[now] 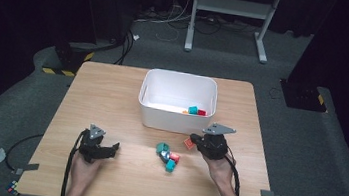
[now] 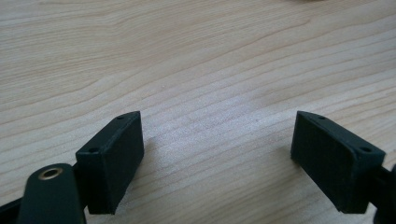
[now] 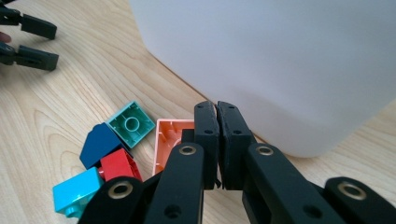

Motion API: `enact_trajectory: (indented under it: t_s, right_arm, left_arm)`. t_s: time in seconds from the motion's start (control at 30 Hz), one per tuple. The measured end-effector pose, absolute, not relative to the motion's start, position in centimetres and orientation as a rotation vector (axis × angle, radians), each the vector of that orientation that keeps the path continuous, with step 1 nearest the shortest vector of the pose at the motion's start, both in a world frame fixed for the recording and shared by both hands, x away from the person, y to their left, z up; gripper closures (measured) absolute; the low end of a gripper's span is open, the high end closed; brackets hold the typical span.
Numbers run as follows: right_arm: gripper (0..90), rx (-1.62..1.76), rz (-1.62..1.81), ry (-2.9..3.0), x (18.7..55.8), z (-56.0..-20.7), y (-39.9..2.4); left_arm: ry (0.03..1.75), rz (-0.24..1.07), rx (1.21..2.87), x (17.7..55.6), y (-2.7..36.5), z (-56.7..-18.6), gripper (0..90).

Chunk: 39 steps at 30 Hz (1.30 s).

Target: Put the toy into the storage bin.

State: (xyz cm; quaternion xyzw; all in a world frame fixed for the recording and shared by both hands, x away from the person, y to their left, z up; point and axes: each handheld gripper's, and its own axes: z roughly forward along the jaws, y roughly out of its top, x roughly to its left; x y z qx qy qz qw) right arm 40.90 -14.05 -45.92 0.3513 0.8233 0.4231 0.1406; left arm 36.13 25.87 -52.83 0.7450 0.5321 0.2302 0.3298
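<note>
My right gripper (image 1: 194, 141) (image 3: 217, 109) is shut, its jaws pressed together on one thin wall of an orange brick (image 1: 188, 142) (image 3: 170, 137). The brick hangs hollow side out, close to the front wall of the white bin (image 1: 180, 76) (image 3: 280, 56). Just left of it lies a small pile: a green brick (image 1: 161, 148) (image 3: 130, 123), a dark blue one (image 3: 100, 144), a red one (image 3: 119, 165) and a cyan one (image 1: 170, 166) (image 3: 74, 191). My left gripper (image 1: 115, 148) (image 2: 217, 140) rests open on bare wood at the near left.
Inside the bin lie a teal brick (image 1: 193, 110) and a red one (image 1: 202, 113) against the right front corner. The wooden table (image 1: 112, 95) has free room left of the bin. Cables and a stand's legs are on the floor beyond.
</note>
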Motion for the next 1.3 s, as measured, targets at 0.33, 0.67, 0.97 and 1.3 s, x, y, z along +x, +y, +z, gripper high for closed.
enact_trajectory:
  t_s: [0.33,0.67,0.97,1.3]
  right_arm:
    - [87.3,0.964,1.256,2.346,40.4,-43.2,-14.7]
    - [87.3,0.933,1.273,2.330,40.4,-40.8,-15.1]
    - [87.3,0.909,1.296,2.309,40.9,-38.3,-15.2]
    - [87.3,0.905,1.302,2.293,42.1,-36.0,-14.8]
  left_arm:
    - [1.392,0.602,1.948,36.1,25.9,-52.8,17.3]
    - [1.393,0.602,1.944,36.1,25.8,-52.8,17.2]
    - [1.393,0.600,1.944,36.1,25.9,-52.8,17.2]
    - [1.392,0.601,1.944,36.1,25.9,-52.8,17.2]
